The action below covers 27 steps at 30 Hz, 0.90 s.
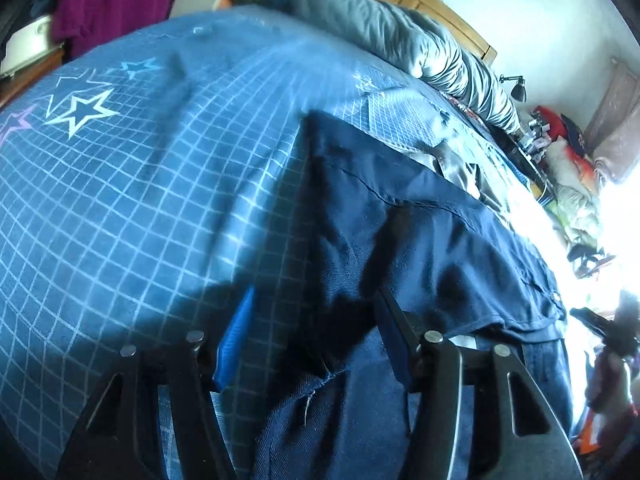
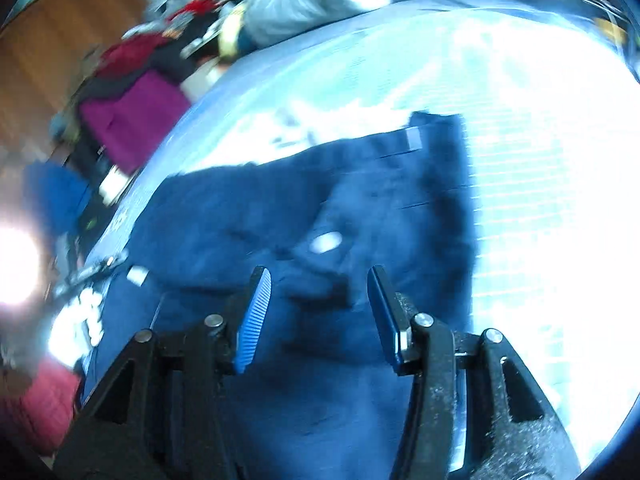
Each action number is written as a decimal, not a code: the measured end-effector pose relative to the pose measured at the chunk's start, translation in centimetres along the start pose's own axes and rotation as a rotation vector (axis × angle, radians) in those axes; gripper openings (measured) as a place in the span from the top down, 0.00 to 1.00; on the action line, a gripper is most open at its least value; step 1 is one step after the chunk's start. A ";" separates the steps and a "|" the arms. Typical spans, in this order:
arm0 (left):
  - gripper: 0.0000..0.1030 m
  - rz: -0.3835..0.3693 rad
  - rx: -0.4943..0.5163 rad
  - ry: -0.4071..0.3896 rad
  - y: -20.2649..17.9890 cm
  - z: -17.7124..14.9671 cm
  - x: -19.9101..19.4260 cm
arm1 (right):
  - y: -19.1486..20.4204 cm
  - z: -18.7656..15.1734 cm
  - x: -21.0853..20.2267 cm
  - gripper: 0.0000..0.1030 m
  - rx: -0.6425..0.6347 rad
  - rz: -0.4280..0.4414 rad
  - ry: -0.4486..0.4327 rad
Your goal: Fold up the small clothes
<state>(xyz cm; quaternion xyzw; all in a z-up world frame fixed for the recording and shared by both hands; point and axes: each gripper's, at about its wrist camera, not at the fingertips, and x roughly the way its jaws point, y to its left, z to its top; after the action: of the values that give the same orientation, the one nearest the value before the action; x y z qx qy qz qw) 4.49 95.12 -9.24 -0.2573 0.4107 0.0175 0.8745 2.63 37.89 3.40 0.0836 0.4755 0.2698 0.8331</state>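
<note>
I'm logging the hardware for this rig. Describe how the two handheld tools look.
Both match: the left tool and right tool each have black angular linkage arms with triangular cut-outs and round silver pivot pins. Each finger ends in a flat blue pad, ribbed on its gripping face. No cables, markings or sleeves show.

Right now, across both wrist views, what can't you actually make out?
- Dark navy fabric garment: type unclear in the left wrist view; its near part is cut off by the frame bottom and the left tool.
- Same garment in the right wrist view: motion blur smears seams; the pale oval spot is unreadable.
- Blue grid-patterned bedspread: washed out by glare.
- Right tool: open over cloth, contact unclear.
</note>
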 end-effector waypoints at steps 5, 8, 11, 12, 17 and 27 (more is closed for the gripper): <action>0.35 0.022 0.032 0.007 -0.1 -0.1 -0.2 | -1.4 0.3 2.9 0.41 0.017 -0.023 0.079; 0.33 0.021 0.038 0.010 -0.4 0.0 0.3 | -1.7 0.2 3.2 0.38 0.034 0.008 0.056; 0.32 0.010 0.030 0.010 -0.3 0.2 0.5 | -1.6 0.5 3.7 0.79 0.013 0.065 0.063; 0.32 0.008 0.029 0.010 -0.2 0.2 0.5 | -1.4 0.6 3.7 0.89 -0.009 0.061 0.073; 0.31 0.010 0.032 0.011 -0.4 0.1 0.5 | -3.3 1.1 1.1 1.00 -0.010 0.045 0.042; 0.27 0.029 0.061 0.021 -1.3 0.3 1.1 | -3.0 2.0 0.5 0.90 0.006 0.065 0.008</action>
<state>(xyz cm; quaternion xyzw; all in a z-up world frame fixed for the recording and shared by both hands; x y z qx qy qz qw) 5.70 93.92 -9.32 -0.2250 0.4237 0.0149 0.8773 5.59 35.90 2.92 0.1005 0.4767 0.2957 0.8217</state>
